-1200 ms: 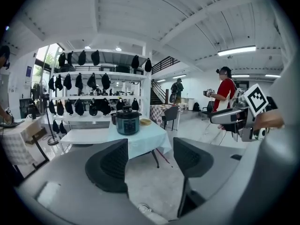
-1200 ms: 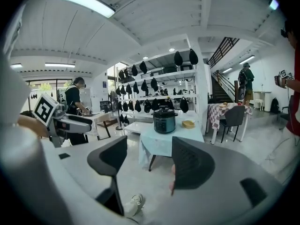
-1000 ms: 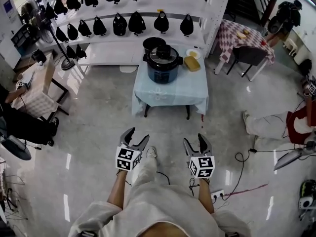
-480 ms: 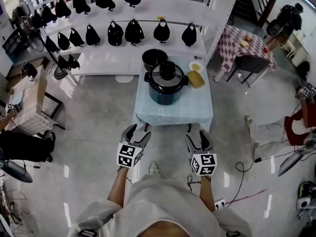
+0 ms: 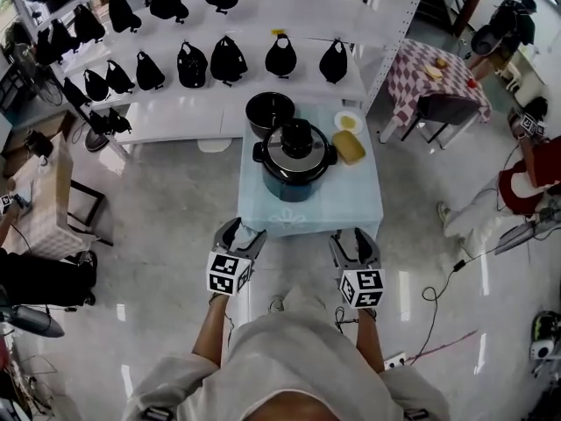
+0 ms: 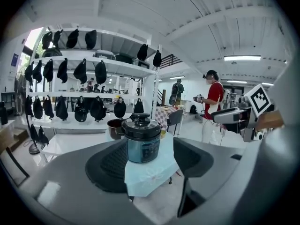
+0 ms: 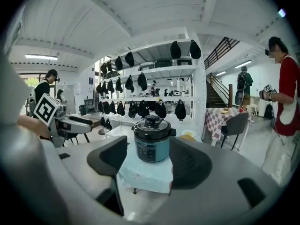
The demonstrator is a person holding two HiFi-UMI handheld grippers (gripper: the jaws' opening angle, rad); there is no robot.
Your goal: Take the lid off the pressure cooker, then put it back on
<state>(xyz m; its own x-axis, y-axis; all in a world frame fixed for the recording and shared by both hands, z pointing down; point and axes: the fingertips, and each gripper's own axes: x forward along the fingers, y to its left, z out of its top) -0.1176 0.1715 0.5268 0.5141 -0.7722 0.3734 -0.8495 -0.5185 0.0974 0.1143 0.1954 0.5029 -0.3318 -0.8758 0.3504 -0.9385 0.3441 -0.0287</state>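
The person has walked closer. The cooker (image 5: 294,163), its lid (image 5: 296,141) on, now stands on the table (image 5: 308,216) at 12 o'clock, near the left gripper (image 5: 239,233) and right gripper (image 5: 353,239) — both with jaws apart, empty. I think reaching for the lid comes next.

Lab-like hall: white shelving (image 5: 289,26) w/ rows of black bags (image 5: 229,58), cloth-covered tables (image 5: 307,213), cables (image 5: 443,281) on glossy floor (image 5: 158,200).

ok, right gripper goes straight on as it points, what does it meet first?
Probably the pressure cooker, framed between the open fingers of the right gripper; the tablecloth edge sits lower. Depth is unclear.
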